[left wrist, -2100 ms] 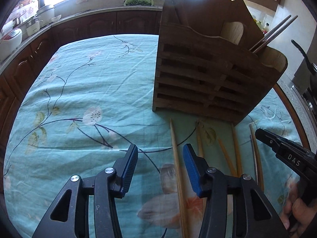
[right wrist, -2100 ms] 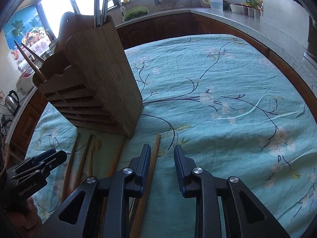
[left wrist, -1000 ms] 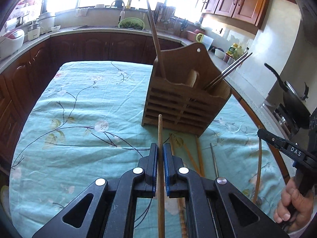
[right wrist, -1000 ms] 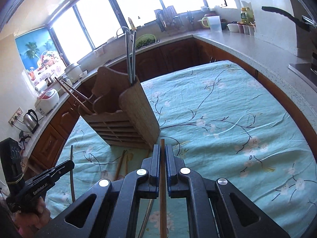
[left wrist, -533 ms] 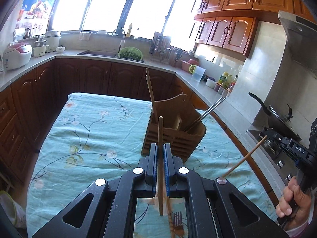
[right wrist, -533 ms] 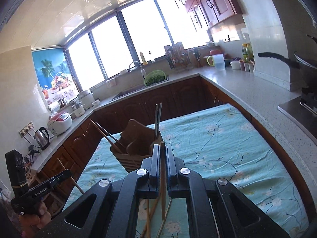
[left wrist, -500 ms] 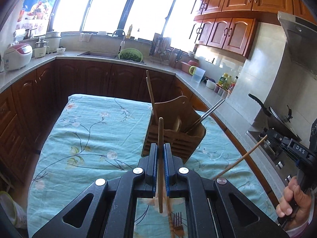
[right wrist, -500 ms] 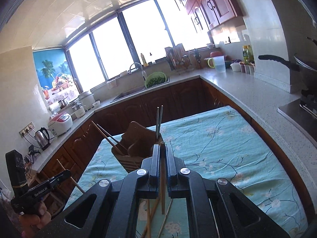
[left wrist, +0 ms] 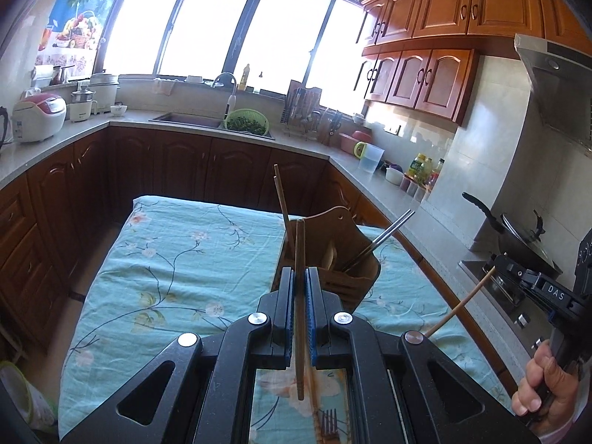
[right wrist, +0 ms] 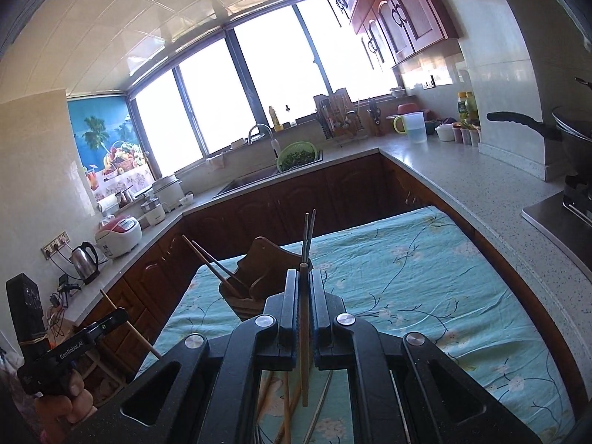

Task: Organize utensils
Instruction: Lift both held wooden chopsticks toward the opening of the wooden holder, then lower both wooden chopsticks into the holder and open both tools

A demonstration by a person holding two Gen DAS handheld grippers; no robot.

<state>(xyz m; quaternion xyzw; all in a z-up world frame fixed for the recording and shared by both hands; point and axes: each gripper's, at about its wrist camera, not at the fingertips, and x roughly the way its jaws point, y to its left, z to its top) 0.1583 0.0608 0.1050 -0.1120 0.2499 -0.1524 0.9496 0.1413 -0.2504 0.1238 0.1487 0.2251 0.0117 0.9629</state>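
Note:
My left gripper (left wrist: 300, 277) is shut on a wooden chopstick (left wrist: 299, 310), held high above the table. My right gripper (right wrist: 304, 281) is shut on another wooden chopstick (right wrist: 304, 333), also raised; it shows in the left wrist view (left wrist: 518, 277) at the right, its chopstick (left wrist: 458, 305) slanting down. The wooden utensil holder (left wrist: 333, 255) stands on the teal flowered tablecloth (left wrist: 177, 259), with wooden chopsticks (left wrist: 282, 199) in one slot and metal chopsticks (left wrist: 384, 236) in another. It also shows in the right wrist view (right wrist: 255, 281). Loose chopsticks (right wrist: 285, 403) and a fork (left wrist: 327, 421) lie on the cloth below.
Dark wooden cabinets and a grey counter (left wrist: 207, 129) wrap around the table. A sink with a green colander (left wrist: 247, 122), a rice cooker (left wrist: 39, 116), a kettle (right wrist: 85, 261) and a pan on the stove (left wrist: 518, 233) stand on it.
Both grippers closed on chopsticks lying in front of the holder and lifted them. They have kept rising and drawing back, so the holder looks smaller and farther below.

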